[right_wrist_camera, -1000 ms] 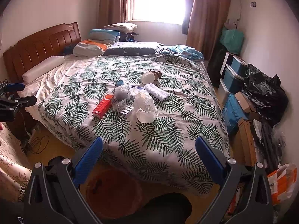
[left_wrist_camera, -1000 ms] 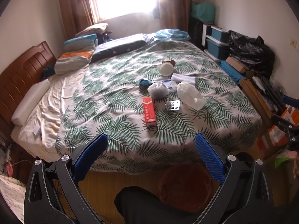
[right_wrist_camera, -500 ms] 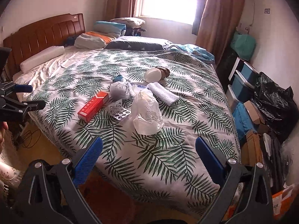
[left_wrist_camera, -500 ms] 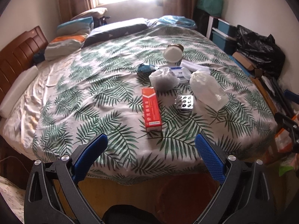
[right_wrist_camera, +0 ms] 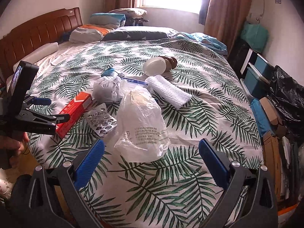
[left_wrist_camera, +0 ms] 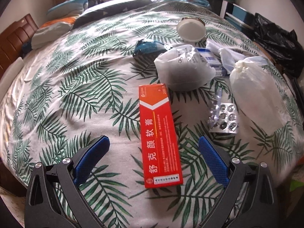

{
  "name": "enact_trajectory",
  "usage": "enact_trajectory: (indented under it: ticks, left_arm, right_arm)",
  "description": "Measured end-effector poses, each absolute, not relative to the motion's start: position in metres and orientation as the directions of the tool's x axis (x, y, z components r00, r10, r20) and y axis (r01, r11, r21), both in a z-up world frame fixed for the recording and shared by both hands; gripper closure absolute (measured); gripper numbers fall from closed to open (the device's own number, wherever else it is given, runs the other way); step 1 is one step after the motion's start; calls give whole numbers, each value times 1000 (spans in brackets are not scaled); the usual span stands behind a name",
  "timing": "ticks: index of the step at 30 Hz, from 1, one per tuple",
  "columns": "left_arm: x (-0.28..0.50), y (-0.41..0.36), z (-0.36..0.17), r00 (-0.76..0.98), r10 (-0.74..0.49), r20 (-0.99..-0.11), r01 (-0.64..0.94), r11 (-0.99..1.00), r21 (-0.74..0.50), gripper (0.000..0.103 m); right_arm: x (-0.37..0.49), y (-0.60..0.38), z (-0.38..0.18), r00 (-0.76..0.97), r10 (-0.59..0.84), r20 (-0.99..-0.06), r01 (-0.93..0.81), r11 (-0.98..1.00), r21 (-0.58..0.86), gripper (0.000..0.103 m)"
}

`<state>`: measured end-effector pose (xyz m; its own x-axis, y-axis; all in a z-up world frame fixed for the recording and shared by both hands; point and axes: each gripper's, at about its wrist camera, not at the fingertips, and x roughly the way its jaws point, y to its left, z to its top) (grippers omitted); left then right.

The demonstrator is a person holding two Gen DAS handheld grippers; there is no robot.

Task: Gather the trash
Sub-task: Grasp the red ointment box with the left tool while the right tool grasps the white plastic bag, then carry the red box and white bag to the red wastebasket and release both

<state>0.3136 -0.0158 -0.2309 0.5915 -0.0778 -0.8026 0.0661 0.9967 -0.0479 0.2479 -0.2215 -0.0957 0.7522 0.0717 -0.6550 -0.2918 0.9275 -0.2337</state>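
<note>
Left wrist view: left gripper spread wide at the bottom of the frame, blue pads apart and holding nothing, straddling the near end of a red ointment box. Box lying flat on the leaf-print bedspread, long axis running up the centre of the frame, neither pad touching it. Just right of the box, a silver blister pack. Above the box, a crumpled white-and-grey bag, its lower edge close to the box's far end. At the right, a clear plastic bag with something pale inside. Above the crumpled bag, a dark teal wrapper and, further up, a white bowl on its side. Between crumpled bag and clear bag, a blue-and-white packet.

Right wrist view: right gripper likewise spread at the bottom of the frame, empty, with the clear plastic bag between and just beyond its tips. Left gripper entering from the left edge, over the red ointment box. Blister pack between box and bag. Rolled white towel at upper right of the bag, white bowl above it. Wooden headboard at upper left, black garbage bag at the right edge.
</note>
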Motion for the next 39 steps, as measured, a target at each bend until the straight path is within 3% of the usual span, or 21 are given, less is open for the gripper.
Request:
enact_trajectory:
  ticks: [13, 17, 22, 27, 39]
  left_arm:
    - [332, -13, -267, 515, -88, -853, 56, 996, -69, 6]
    - [340, -13, -270, 509, -89, -856, 52, 996, -73, 7]
    - [349, -13, -274, 500, -106, -860, 62, 994, -86, 19]
    - [346, -14, -273, 500, -160, -851, 74, 987, -141, 54]
    - [314, -14, -247, 530, -177, -829, 98, 984, -148, 55]
  right_arm:
    - [319, -199, -141, 703, 47, -709, -345, 895, -283, 6]
    - [331, -200, -148, 682, 56, -729, -354, 898, -262, 14]
    - [341, -199, -157, 647, 71, -759, -366, 902, -228, 33]
    - [340, -201, -155, 639, 95, -763, -370, 908, -197, 35]
    - [290, -214, -114, 675, 158, -721, -350, 929, -124, 36]
